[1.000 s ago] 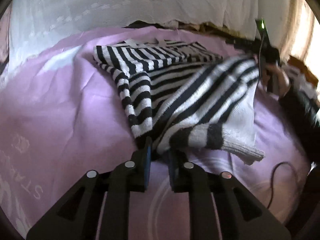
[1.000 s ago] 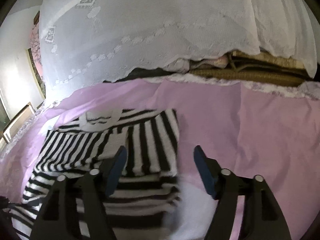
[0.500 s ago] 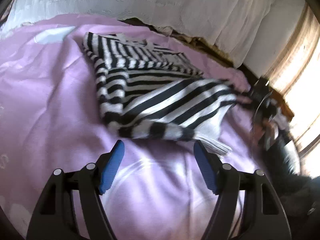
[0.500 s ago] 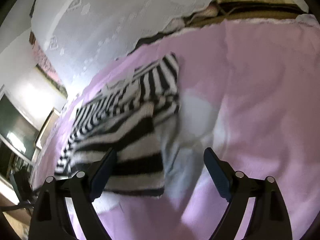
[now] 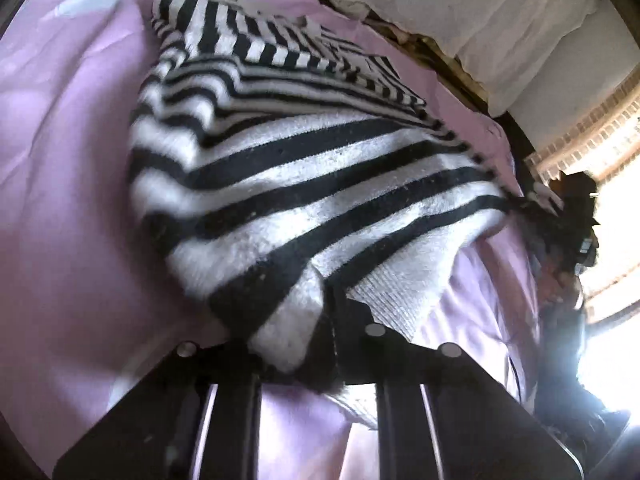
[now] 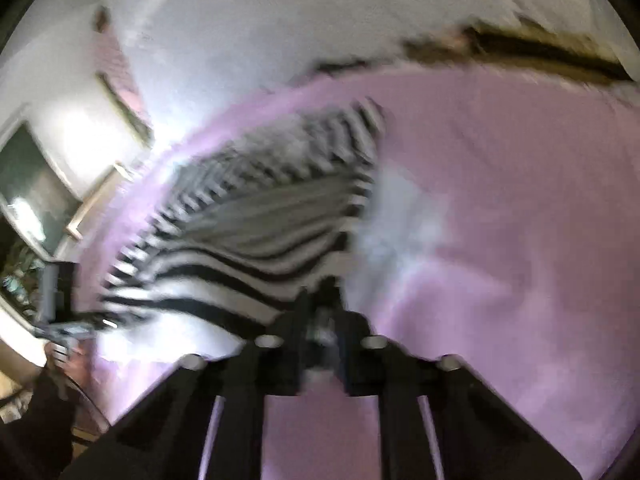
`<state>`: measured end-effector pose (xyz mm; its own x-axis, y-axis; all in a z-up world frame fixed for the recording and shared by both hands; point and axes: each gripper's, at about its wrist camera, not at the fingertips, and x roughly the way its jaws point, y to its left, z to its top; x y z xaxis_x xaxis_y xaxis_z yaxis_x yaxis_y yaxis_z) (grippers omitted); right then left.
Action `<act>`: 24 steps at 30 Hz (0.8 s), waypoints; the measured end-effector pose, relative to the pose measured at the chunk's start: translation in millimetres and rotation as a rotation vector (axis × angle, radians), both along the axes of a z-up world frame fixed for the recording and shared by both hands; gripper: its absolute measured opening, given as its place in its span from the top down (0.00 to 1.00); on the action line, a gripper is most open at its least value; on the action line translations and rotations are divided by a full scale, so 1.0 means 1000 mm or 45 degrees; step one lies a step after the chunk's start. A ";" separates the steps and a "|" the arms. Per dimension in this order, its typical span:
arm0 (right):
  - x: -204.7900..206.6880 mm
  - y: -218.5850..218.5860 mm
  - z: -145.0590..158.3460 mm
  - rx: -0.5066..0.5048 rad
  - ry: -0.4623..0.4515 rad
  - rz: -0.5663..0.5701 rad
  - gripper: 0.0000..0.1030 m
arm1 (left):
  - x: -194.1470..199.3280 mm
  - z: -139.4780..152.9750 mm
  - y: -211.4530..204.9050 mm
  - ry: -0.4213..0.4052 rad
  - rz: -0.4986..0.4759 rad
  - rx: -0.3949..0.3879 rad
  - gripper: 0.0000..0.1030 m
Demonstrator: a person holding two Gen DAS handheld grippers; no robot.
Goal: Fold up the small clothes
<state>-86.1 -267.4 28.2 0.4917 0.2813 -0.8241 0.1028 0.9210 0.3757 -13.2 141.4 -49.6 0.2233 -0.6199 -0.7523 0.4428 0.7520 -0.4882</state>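
Left gripper (image 5: 320, 344) first, at six o'clock of its own view: its black fingers (image 5: 352, 320) are closing, and the frame shows them pinching the near hem corner of the black-and-white striped knitted sweater (image 5: 288, 176), the cloth bunched over the finger on the left and hiding it. From there the sweater runs up toward twelve o'clock, broad stripes near, thin stripes on the folded part beyond, all lying on the pale purple bed sheet (image 5: 68, 200). Out at three o'clock, blurred against a bright window, sits the right gripper with the person's hand. Now the right wrist view, heavily smeared: the right gripper (image 6: 322, 320) at six o'clock has its fingers (image 6: 292, 320) pressed together on a striped edge of the sweater, which spreads away toward ten and eleven o'clock. The left gripper shows at about eight o'clock. Beyond the sheet, at twelve o'clock, hangs a white lace cloth (image 6: 280, 20).
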 end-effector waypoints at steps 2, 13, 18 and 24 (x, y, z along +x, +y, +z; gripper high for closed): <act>-0.008 -0.004 -0.029 -0.089 0.179 0.026 0.96 | -0.003 -0.007 0.004 0.029 -0.015 0.045 0.85; 0.017 -0.010 0.036 -0.081 -0.176 -0.111 0.68 | 0.003 0.106 -0.048 -0.728 0.151 0.643 0.28; 0.058 0.057 0.014 0.006 -0.107 0.141 0.58 | 0.059 0.108 -0.139 -0.832 0.004 0.747 0.26; 0.041 0.074 -0.035 0.022 -0.034 0.239 0.57 | 0.121 0.037 -0.232 -0.796 -0.133 0.939 0.33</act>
<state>-44.9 -193.2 -7.3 0.4505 0.3843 -0.8058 -0.0804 0.9164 0.3921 108.3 -90.3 -12.7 0.6854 -0.0797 -0.7238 0.5440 0.7168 0.4362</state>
